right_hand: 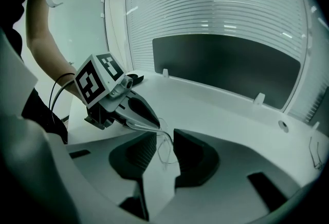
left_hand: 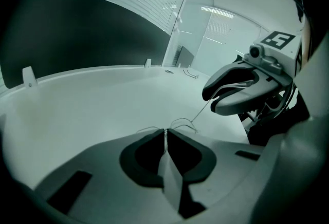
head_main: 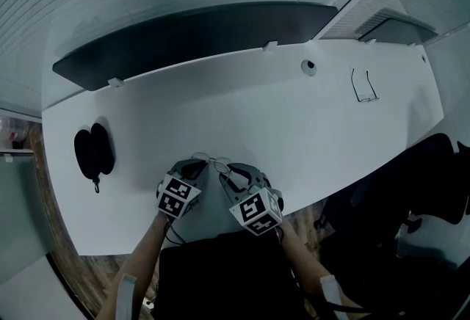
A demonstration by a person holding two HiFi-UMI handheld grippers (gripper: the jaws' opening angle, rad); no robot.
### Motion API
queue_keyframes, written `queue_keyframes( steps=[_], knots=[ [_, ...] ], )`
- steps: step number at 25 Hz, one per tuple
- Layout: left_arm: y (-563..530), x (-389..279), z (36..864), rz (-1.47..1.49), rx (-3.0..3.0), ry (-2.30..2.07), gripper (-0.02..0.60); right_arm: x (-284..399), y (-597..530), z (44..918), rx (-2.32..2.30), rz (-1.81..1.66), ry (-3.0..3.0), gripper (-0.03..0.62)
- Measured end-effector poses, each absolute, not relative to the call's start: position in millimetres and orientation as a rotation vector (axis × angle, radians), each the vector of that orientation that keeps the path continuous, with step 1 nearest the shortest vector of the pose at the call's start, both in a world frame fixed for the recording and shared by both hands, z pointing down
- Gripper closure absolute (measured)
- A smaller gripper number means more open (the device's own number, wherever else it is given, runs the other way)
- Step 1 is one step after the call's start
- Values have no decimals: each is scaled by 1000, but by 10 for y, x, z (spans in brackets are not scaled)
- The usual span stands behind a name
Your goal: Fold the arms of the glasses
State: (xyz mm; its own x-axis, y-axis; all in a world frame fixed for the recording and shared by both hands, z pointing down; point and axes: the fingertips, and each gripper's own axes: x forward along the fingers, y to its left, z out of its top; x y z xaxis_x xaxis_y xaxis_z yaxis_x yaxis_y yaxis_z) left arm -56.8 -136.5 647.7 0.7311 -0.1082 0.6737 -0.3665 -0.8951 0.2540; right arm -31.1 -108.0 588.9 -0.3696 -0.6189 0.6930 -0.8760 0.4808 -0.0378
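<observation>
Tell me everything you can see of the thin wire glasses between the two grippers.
The thin wire glasses look like pale bare metal: two rounded rims joined at a bridge, with slim arms. They are by the near edge of the white table. The left gripper is shut on the bridge; one arm runs into the right gripper, whose jaws stand apart round curved wire. Whether those pads press it cannot be told.

White curved table [head_main: 308, 128], black glasses case [head_main: 94, 151] at left, thin-framed glasses [head_main: 364, 86] far right
</observation>
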Motion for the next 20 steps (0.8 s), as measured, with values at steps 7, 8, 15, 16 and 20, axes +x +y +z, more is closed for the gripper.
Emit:
queue_keyframes(
  steps=[7,8,15,16,20],
  knots=[
    [-1337,-561,6491,995,2557,-334,552,-379,-1198,5875,1228,533,-2136,480],
    [-1332,-559,6495,1002,2555,-329,552,-391,-1211,5880,1224,531,-2138,480],
    [-1411,-620,6378,897,2521,-365,560,-346,-1247,5889,1214,510,-2117,480],
    [-1450,-652,6338,896,2544,-379,560,-321,-1242,5890,1214,511,-2117,480],
    [-1546,-684,6335,1003,2650,-344,557,-249,-1240,5894,1210,507,-2117,480]
  ],
)
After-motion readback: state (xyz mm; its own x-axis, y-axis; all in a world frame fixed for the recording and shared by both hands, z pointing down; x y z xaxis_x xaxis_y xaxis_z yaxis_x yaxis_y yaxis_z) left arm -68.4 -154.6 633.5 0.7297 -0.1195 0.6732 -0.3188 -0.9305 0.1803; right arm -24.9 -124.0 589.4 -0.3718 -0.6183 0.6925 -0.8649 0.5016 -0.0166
